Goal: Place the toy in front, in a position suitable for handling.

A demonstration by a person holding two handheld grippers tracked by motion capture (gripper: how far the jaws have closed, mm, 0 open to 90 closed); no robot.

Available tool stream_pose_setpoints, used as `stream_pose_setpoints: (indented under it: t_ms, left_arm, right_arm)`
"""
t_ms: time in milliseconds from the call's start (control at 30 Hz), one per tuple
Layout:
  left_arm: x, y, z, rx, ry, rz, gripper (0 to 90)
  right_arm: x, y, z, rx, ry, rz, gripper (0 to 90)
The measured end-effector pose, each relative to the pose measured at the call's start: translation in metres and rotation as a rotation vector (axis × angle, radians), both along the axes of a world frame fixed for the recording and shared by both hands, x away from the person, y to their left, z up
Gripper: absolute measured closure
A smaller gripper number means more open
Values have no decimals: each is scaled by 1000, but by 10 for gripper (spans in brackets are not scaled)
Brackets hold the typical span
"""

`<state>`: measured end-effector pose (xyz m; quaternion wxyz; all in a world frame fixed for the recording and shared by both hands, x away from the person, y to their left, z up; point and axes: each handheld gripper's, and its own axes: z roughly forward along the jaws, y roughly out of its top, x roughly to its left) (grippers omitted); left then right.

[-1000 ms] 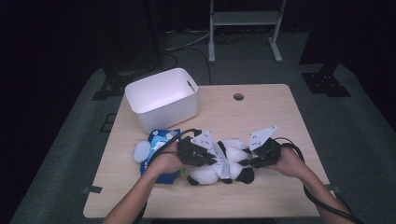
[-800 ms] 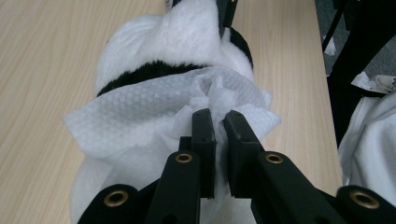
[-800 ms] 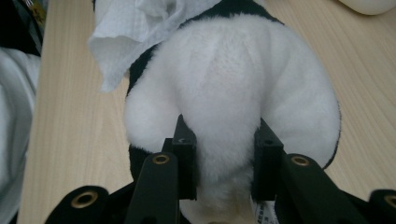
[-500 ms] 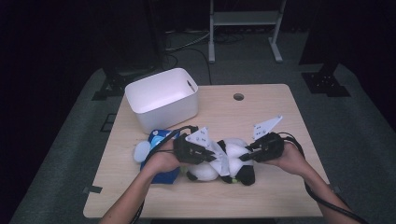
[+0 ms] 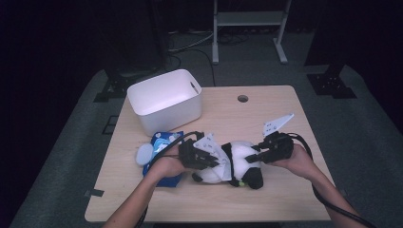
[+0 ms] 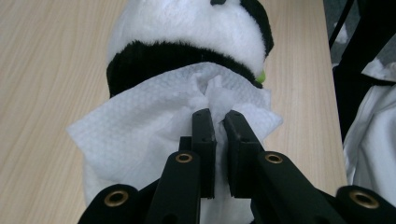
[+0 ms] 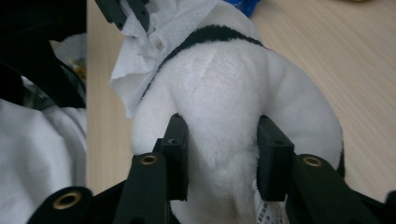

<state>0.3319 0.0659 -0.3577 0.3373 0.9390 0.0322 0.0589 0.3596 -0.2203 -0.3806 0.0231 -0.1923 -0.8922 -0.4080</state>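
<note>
Pale wooden table [image 5: 285, 109], dark room; left hand-held gripper [image 6: 219, 122] pinches tissue [image 6: 140, 130], right hand-held gripper [image 7: 224, 135] squeezes panda [image 7: 219, 84].

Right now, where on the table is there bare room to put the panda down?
Free: the light wooden tabletop right of the white plastic bin, around the cable hole, and the front edge strip. Crowded: front left, where the blue wipes packet, white paper wipe and black-and-white plush panda sit.

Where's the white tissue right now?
In the high view the white tissue lies on the panda plush near the table's front middle, pinched in the left tool, right of the blue pack.
</note>
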Motion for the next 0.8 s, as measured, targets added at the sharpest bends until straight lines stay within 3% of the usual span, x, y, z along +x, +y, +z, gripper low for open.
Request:
stream_pose_setpoints:
  t_ms: [133,267,400,433,467,500,633,800]
  left_arm:
    - [2,-2,1,14,-6,2,834]
    - [4,-1,0,3,4,9,835]
    - [5,0,-1,-3,13,14,834]
    - [5,0,-1,-3,13,14,834]
    - [6,0,-1,-4,15,14,834]
    - [6,-1,-1,-5,13,15,834]
    - [6,-3,-2,-4,16,13,834]
    - [6,-4,-3,-10,22,6,834]
  right_arm:
    - [-6,3,6,-41,-92,-16,502]
    - [-12,7,9,-73,-198,-1,358]
    - [-23,11,13,-78,-348,73,290]
    - [-23,11,13,-78,-348,73,290]
    - [-31,16,15,-97,-435,129,267]
    - [-33,18,15,-101,-458,154,266]
    - [-38,28,10,-183,-500,211,232]
    - [-31,31,4,-223,-452,228,251]
